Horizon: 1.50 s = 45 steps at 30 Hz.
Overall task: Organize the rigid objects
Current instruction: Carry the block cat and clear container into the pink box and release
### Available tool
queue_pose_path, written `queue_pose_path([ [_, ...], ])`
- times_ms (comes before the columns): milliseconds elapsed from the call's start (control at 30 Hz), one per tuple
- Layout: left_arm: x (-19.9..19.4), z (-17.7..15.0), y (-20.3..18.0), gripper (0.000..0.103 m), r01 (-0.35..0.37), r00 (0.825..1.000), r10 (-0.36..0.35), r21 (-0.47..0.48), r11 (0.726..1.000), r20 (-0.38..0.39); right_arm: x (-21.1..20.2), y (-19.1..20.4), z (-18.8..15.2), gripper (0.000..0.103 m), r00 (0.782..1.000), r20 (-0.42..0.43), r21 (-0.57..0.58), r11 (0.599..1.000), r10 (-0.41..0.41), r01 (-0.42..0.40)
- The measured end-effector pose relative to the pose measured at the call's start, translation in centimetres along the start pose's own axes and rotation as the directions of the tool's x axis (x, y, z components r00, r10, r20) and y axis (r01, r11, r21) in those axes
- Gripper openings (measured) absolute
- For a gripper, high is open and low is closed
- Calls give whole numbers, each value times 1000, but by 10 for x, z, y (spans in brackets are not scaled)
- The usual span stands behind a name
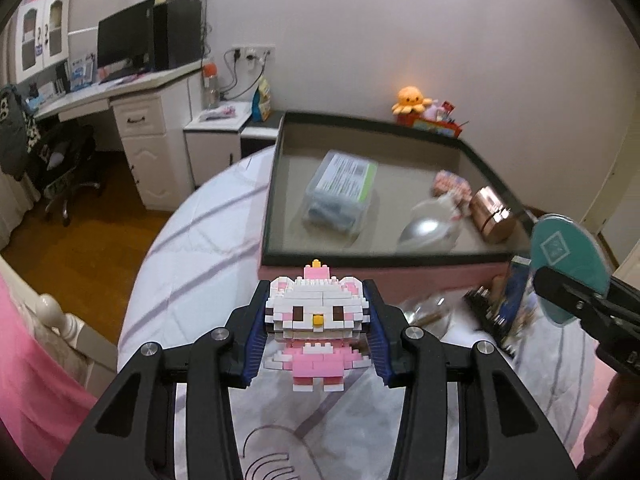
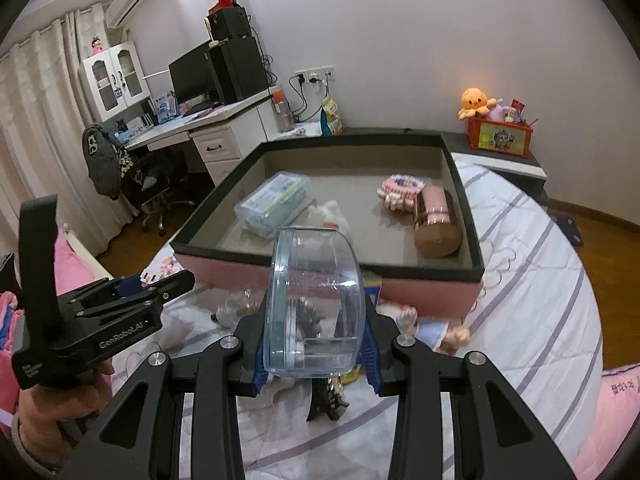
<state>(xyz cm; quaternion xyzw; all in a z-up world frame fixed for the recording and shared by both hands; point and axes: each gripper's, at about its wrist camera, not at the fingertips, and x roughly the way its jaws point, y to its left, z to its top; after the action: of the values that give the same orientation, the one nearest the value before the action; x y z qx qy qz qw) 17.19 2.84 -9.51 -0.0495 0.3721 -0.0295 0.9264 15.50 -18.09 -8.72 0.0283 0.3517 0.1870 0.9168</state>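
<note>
We have the brick cat [image 1: 316, 320] clamped in the left gripper [image 1: 316, 344] and the clear tub [image 2: 316, 308] in the right gripper [image 2: 316, 360] — the box [image 2: 224, 192] holds a few things, clutter on the bed [image 2: 520, 280] remains.

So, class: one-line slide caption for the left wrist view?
Left gripper clamps a brick cat figure before the storage box.

A shallow dark-rimmed pink tray [image 2: 472, 268] sits on the striped white bed [image 2: 532, 264]. In it, a clear lidded plastic box [image 2: 272, 204] lies left of a copper-coloured metal jar [image 2: 436, 224].
</note>
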Motion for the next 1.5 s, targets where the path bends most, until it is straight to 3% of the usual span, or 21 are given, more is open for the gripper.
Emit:
queue_pose_path([
  [367,6,60,-13,44,57,995,-59,30,998,84,23,-25,70,37,998,67,-14,1000,-22,23],
  [567,34,79,-20,44,82,995,-84,30,996,55,62,-37,89,37,1000,12,1,1000,-18,18],
  [833,66,83,-31,45,91,996,-91,47,995,5,95,-47,84,38,997,-73,13,1000,-27,28],
  [867,67,83,-31,46,86,996,-87,48,995,3,95,-47,83,38,997,-76,18,999,-28,29],
  [900,68,83,-32,62,79,997,-79,49,996,2,95,-48,83,38,996,-79,20,999,-29,31],
  [933,66,83,-31,89,62,998,-62,45,997,7,96,-48,82,46,996,-84,19,999,-25,27],
  [967,64,83,-30,100,43,999,-43,37,998,20,94,-49,82,65,996,-82,24,999,-20,22],
  [1033,51,82,-26,103,29,997,-30,19,999,73,87,-51,82,88,998,-55,39,999,-35,37],
  [1100,41,81,-23,103,39,995,-40,15,999,92,80,-51,82,92,998,-45,52,998,-34,36],
  [1167,29,80,-20,103,22,993,-24,14,1000,118,72,-52,81,103,998,-41,76,996,-52,55],
  [1500,-36,64,-13,103,11,980,-11,2,1000,196,17,-41,72,103,997,47,131,990,-65,59],
])
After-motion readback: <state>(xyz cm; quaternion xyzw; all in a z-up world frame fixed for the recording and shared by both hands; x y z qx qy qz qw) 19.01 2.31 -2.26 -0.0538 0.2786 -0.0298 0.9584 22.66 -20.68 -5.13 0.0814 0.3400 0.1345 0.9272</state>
